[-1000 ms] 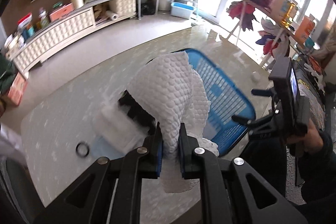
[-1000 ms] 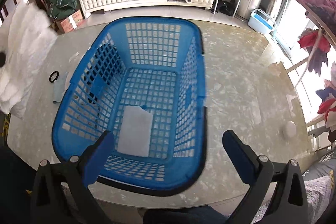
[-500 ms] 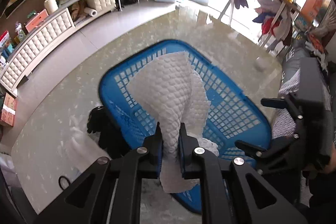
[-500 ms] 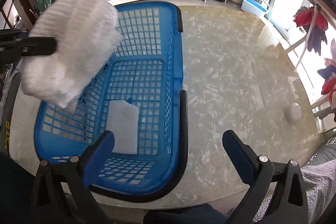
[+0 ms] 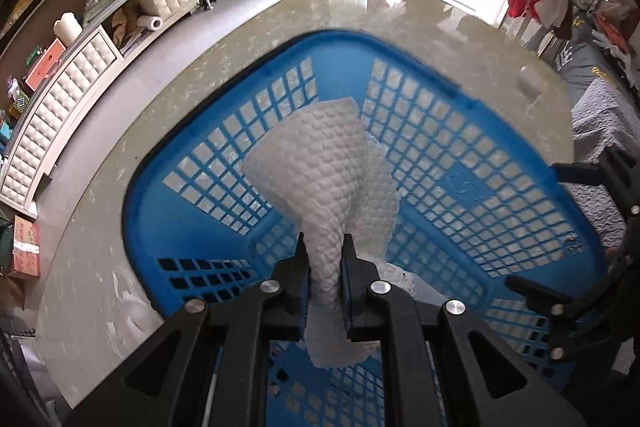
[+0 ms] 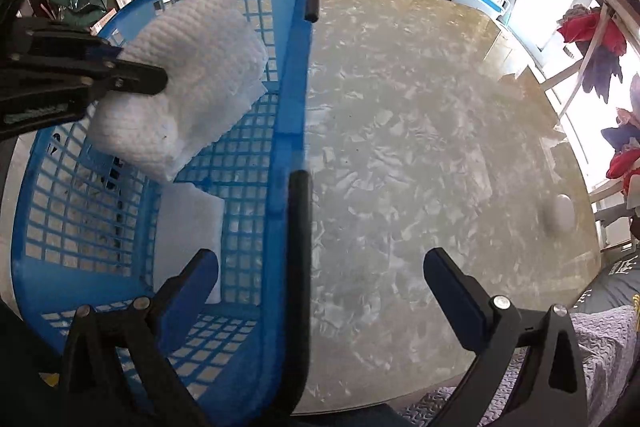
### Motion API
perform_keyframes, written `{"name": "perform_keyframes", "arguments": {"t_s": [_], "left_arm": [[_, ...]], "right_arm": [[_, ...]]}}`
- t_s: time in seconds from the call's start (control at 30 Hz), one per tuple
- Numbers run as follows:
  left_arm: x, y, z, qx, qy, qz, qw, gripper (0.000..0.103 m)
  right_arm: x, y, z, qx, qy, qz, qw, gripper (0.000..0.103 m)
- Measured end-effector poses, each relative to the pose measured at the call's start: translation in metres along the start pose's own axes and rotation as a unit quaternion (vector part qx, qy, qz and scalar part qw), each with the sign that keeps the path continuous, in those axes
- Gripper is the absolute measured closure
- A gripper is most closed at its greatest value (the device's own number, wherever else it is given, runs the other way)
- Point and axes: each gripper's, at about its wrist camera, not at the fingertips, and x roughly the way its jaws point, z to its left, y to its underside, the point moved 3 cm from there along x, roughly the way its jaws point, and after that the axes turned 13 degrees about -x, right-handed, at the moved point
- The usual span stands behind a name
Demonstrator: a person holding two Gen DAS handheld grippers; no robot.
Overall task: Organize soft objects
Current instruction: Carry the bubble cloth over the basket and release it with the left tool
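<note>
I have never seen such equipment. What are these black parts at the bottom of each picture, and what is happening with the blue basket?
No robot here: a person holds one two-finger tool in each hand, and a camera on each looks along its fingers. In the left-hand view, the left tool is shut on a white quilted cloth that hangs over the blue basket. In the right-hand view, the right tool is open and empty, straddling the basket's black-edged rim. A flat white pad already lies in the basket, which stands on a glossy marble-look table.
</note>
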Motion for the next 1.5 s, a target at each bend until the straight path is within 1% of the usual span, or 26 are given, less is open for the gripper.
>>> {"name": "perform_keyframes", "arguments": {"t_s": [0.07, 0.17, 0.3, 0.33, 0.4, 0.53, 0.6, 0.7, 0.77, 0.8, 0.87, 0.9, 1.0, 1.17, 1.2, 1.23, 1.3, 1.4, 1.5], "left_arm": [[0.007, 0.000, 0.000, 0.008, -0.006, 0.008, 0.9999, 0.092], [0.016, 0.001, -0.001, 0.038, -0.025, 0.021, 0.9987, 0.091], [0.023, 0.000, -0.001, 0.045, -0.046, 0.030, 0.9975, 0.090], [0.024, 0.001, -0.002, 0.052, -0.054, 0.035, 0.9966, 0.088], [0.027, 0.003, -0.004, 0.063, -0.061, 0.043, 0.9952, 0.087], [0.026, -0.001, -0.001, 0.054, -0.049, 0.045, 0.9963, 0.086], [0.026, -0.003, 0.000, 0.055, -0.049, 0.045, 0.9963, 0.082], [0.025, -0.003, -0.003, 0.060, -0.047, 0.045, 0.9961, 0.070], [0.021, -0.002, -0.006, 0.064, -0.044, 0.042, 0.9961, 0.054], [0.018, -0.001, -0.008, 0.066, -0.041, 0.037, 0.9963, 0.049], [0.011, 0.002, -0.015, 0.071, -0.039, 0.026, 0.9963, 0.031], [0.007, 0.002, -0.017, 0.073, -0.042, 0.023, 0.9962, 0.026], [-0.001, 0.004, -0.016, 0.064, -0.048, 0.025, 0.9965, 0.025], [-0.034, 0.015, -0.017, 0.057, -0.055, -0.007, 0.9968, 0.025], [-0.042, 0.018, -0.017, 0.056, -0.057, -0.013, 0.9967, 0.024], [-0.050, 0.021, -0.016, 0.054, -0.057, -0.017, 0.9967, 0.021], [-0.064, 0.026, -0.017, 0.050, -0.054, -0.022, 0.9970, 0.020], [-0.088, 0.035, -0.015, 0.040, -0.050, -0.042, 0.9971, 0.019], [-0.112, 0.048, -0.007, 0.017, -0.039, -0.059, 0.9974, 0.019]], "right_arm": [[0.002, -0.001, -0.003, -0.001, 0.001, -0.002, 1.000, 0.000], [0.003, -0.005, -0.007, -0.010, 0.009, -0.008, 1.000, 0.000], [0.006, -0.012, -0.014, -0.019, 0.016, -0.013, 1.000, 0.000], [0.007, -0.013, -0.013, -0.019, 0.016, -0.014, 1.000, 0.000], [0.008, -0.016, -0.015, -0.019, 0.016, -0.018, 1.000, 0.000], [0.012, -0.020, -0.022, -0.008, 0.004, -0.024, 1.000, 0.000], [0.013, -0.021, -0.025, -0.005, 0.000, -0.026, 1.000, 0.000], [0.014, -0.021, -0.024, 0.002, -0.009, -0.025, 1.000, 0.000], [0.016, -0.021, -0.027, 0.007, -0.013, -0.024, 1.000, 0.000], [0.016, -0.022, -0.027, 0.009, -0.013, -0.024, 1.000, 0.000], [0.016, -0.022, -0.029, 0.013, -0.014, -0.026, 0.999, 0.000], [0.015, -0.021, -0.029, 0.016, -0.017, -0.027, 0.999, 0.000], [0.008, -0.021, -0.030, 0.026, -0.025, -0.034, 0.999, 0.000], [-0.011, -0.022, -0.025, 0.025, -0.020, -0.049, 0.998, 0.000], [-0.015, -0.022, -0.025, 0.025, -0.019, -0.052, 0.998, 0.000], [-0.020, -0.022, -0.023, 0.025, -0.019, -0.056, 0.998, 0.000], [-0.028, -0.022, -0.020, 0.025, -0.017, -0.061, 0.998, 0.000], [-0.043, -0.023, -0.011, 0.023, -0.013, -0.071, 0.997, 0.000], [-0.058, -0.021, 0.002, 0.020, -0.014, -0.081, 0.996, 0.000]]}}
